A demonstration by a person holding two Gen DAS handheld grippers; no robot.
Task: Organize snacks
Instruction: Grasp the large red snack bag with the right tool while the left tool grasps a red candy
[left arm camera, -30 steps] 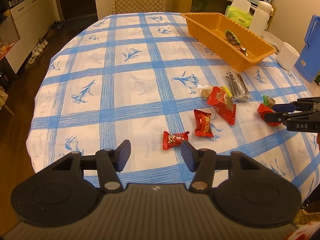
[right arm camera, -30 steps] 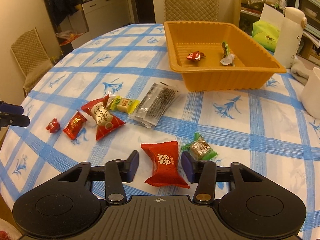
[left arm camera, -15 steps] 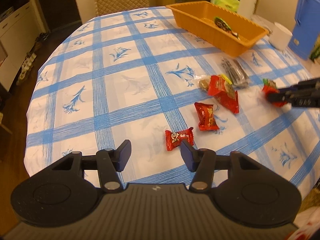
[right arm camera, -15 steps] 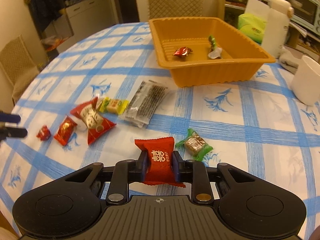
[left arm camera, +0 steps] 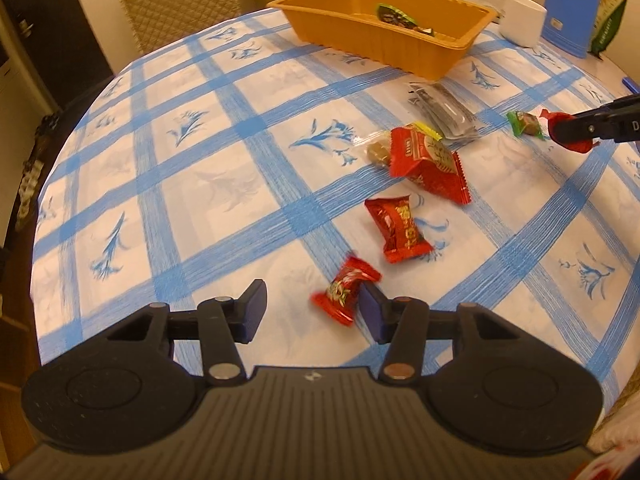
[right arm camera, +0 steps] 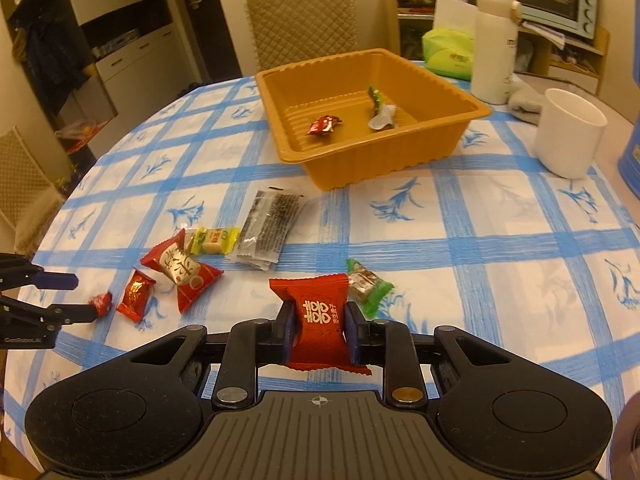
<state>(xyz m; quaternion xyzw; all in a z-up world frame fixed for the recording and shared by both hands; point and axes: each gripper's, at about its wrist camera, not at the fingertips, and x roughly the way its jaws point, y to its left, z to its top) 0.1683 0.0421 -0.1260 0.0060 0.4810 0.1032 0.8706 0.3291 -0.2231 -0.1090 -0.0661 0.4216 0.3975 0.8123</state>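
Observation:
My right gripper (right arm camera: 318, 330) is shut on a red snack packet (right arm camera: 318, 320) with white characters, just above the tablecloth. My left gripper (left arm camera: 314, 312) is open; a small red wrapped candy (left arm camera: 346, 290) lies against its right finger, between the jaws. An orange tray (right arm camera: 292, 92) at the back holds a red candy (right arm camera: 324, 125) and a green-wrapped snack (right arm camera: 378, 106). On the cloth lie a larger red packet (left arm camera: 430, 162), a medium red candy (left arm camera: 398, 228), a yellow-wrapped snack (right arm camera: 212, 240), a dark clear-wrapped packet (right arm camera: 270, 226) and a green candy (right arm camera: 366, 284).
A white cup (right arm camera: 568, 136), a white bottle (right arm camera: 494, 46), a green tissue pack (right arm camera: 448, 54) and a blue box (left arm camera: 570, 4) stand at the table's far right. A quilted chair (right arm camera: 304, 20) stands behind the tray. The table edge lies close below my left gripper.
My right gripper has closed on the red packet and raised it slightly. My left gripper has moved forward so the small red candy now sits between its open fingers.

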